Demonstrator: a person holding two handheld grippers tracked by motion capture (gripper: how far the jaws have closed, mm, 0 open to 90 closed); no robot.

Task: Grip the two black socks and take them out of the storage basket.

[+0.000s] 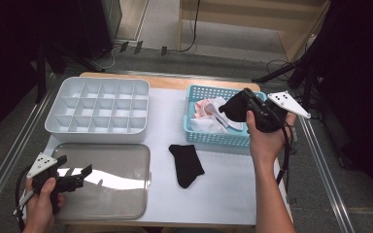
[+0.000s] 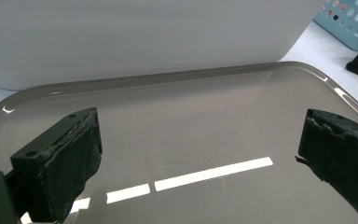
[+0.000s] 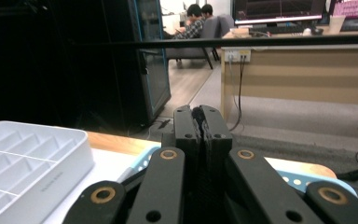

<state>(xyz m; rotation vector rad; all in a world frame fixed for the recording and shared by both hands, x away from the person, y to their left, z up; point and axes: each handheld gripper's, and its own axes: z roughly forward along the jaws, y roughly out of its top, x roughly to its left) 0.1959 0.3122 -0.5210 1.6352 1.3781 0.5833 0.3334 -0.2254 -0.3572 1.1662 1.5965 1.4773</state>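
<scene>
The right gripper [image 1: 239, 108], seen from the high view, is clamped shut on a dark sock [image 1: 234, 109] that hangs from its jaw tips above the blue basket [image 1: 212, 138]; pale clothes [image 1: 209, 115] lie in the basket just below and to the left of the jaws, and a second black sock [image 1: 186, 165] lies flat on the white table [image 1: 223, 194], below and left of the gripper, well apart from it. The right hand [image 1: 264, 141] grips from underneath, forearm running up from the bottom edge. The left gripper [image 1: 75, 175] hovers open over the clear tray [image 1: 126, 194], holding nothing. In the left gripper view its pads [image 2: 70, 163] stand wide apart over the tray [image 2: 191, 121]. In the right gripper view the jaws are pressed together, with dark cloth [image 3: 198, 116] pinched between them — the divided white box [image 3: 28, 158] sits to their left.
</scene>
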